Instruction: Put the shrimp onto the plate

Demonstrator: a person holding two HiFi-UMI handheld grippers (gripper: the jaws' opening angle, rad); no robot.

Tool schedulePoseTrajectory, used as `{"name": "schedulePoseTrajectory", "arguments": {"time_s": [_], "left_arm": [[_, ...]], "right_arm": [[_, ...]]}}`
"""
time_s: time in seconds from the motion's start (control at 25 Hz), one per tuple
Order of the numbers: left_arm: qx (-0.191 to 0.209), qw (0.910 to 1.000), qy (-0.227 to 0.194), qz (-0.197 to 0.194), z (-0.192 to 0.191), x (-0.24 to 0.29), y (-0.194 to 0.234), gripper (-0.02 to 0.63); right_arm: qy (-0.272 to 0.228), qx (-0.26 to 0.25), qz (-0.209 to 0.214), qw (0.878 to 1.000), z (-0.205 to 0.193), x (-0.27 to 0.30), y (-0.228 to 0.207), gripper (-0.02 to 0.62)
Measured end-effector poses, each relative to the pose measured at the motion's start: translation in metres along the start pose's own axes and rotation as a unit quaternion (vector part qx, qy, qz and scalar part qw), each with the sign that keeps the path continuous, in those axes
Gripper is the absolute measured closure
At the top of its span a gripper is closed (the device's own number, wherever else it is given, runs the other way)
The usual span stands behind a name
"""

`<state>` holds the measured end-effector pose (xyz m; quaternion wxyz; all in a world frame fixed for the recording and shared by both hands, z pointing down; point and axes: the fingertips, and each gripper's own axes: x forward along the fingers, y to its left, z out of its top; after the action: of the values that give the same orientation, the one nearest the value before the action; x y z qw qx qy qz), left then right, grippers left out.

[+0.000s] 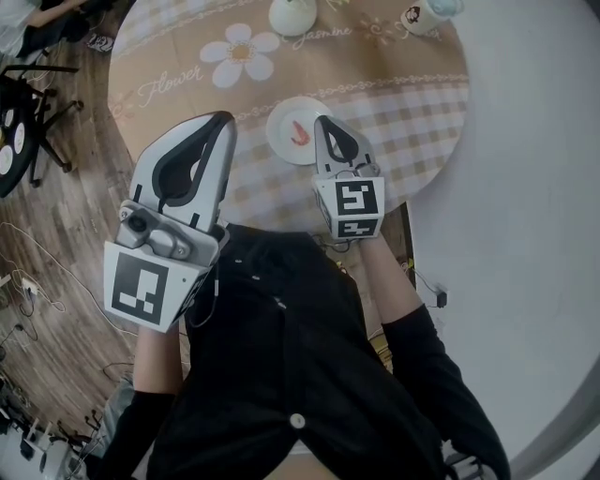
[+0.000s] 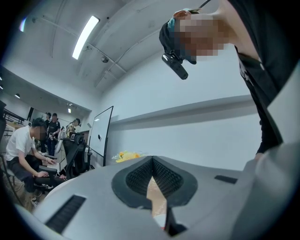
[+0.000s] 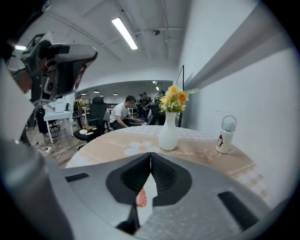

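An orange-red shrimp lies on a small white plate near the front edge of the round table. My right gripper hovers at the plate's right rim, its jaws shut with nothing between them. In the right gripper view the shrimp and the plate show through the gap below the closed tips of the right gripper. My left gripper is held over the table's front left, left of the plate, also shut and empty. Its tips meet in the left gripper view.
A white vase with yellow flowers and a white bottle stand at the table's far side. A wall runs along the right. Office chairs and cables are on the wooden floor to the left; people sit at desks beyond.
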<state>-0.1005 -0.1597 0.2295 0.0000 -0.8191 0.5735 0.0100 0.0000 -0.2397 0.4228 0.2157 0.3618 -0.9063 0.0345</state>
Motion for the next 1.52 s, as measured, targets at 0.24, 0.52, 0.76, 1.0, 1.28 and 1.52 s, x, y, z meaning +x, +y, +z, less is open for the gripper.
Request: {"name": "schedulePoseTrajectory", "arguments": {"time_s": [0.24, 0.52, 0.76, 1.0, 1.28, 1.52], "left_arm": [[0.002, 0.9999, -0.005, -0.014, 0.005, -0.002, -0.009, 0.604], [0.011, 0.9996, -0.012, -0.024, 0.012, -0.003, -0.016, 0.604], [0.015, 0.9992, -0.018, -0.032, 0.017, -0.003, -0.022, 0.604], [0.019, 0.9989, -0.021, -0.038, 0.021, -0.003, -0.023, 0.604], [0.032, 0.9984, -0.025, -0.04, 0.026, -0.003, -0.024, 0.604], [0.036, 0.9979, -0.028, -0.045, 0.028, -0.001, -0.024, 0.604]], "right_arm": [[-0.05, -0.012, -0.007, 0.999, 0.04, -0.029, 0.0, 0.594], [-0.098, -0.032, -0.021, 0.995, 0.08, -0.067, 0.002, 0.594], [-0.143, -0.034, -0.037, 0.988, 0.11, -0.098, -0.002, 0.594], [-0.172, -0.028, -0.048, 0.984, 0.133, -0.119, -0.005, 0.594], [-0.188, -0.028, -0.056, 0.98, 0.146, -0.133, -0.007, 0.594], [-0.19, -0.028, -0.058, 0.98, 0.151, -0.134, -0.008, 0.594]]}}
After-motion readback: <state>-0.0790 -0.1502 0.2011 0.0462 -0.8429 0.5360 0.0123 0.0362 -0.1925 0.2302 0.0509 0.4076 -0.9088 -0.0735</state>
